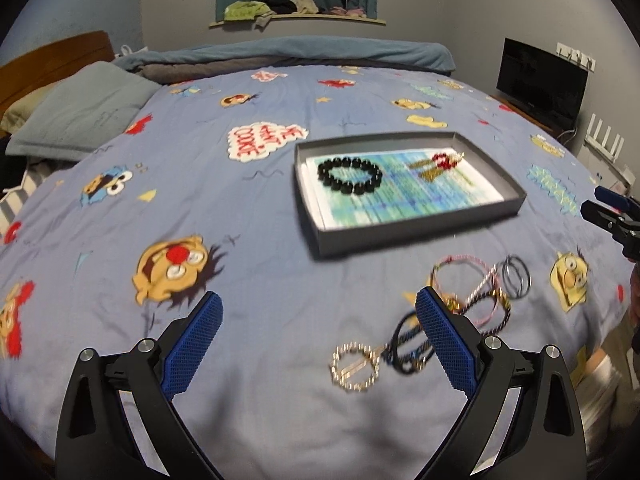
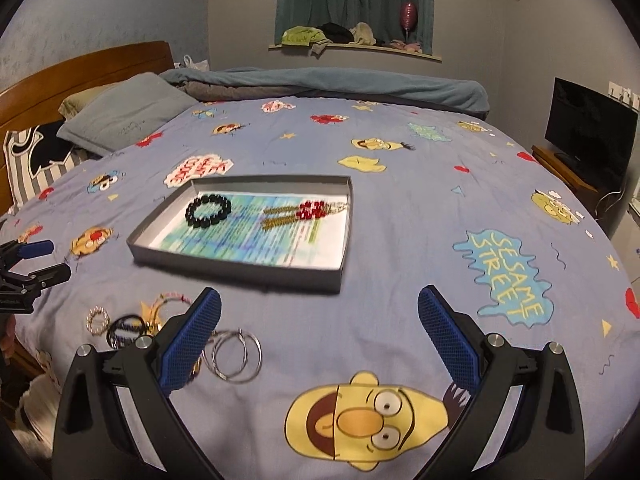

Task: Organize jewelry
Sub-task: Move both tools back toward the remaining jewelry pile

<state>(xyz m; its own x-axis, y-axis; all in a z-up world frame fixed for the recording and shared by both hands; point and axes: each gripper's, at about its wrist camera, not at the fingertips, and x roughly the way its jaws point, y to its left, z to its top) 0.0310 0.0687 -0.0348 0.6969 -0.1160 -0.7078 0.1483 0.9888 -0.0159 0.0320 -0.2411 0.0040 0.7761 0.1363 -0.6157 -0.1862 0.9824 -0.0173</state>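
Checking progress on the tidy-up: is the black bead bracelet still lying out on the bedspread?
No, the black bead bracelet lies inside the grey tray, on the printed sheet lining it.

We see a soft printed cloth bedspread [image 2: 400, 216], a matt grey cardboard tray [image 2: 240, 266] lined with printed paper [image 2: 256, 236], glossy black beads [image 2: 208, 210], shiny thin metal rings [image 2: 236, 356], and our tongs' [image 2: 319, 334] rough-textured blue pads [image 2: 192, 340] on matt black plastic.
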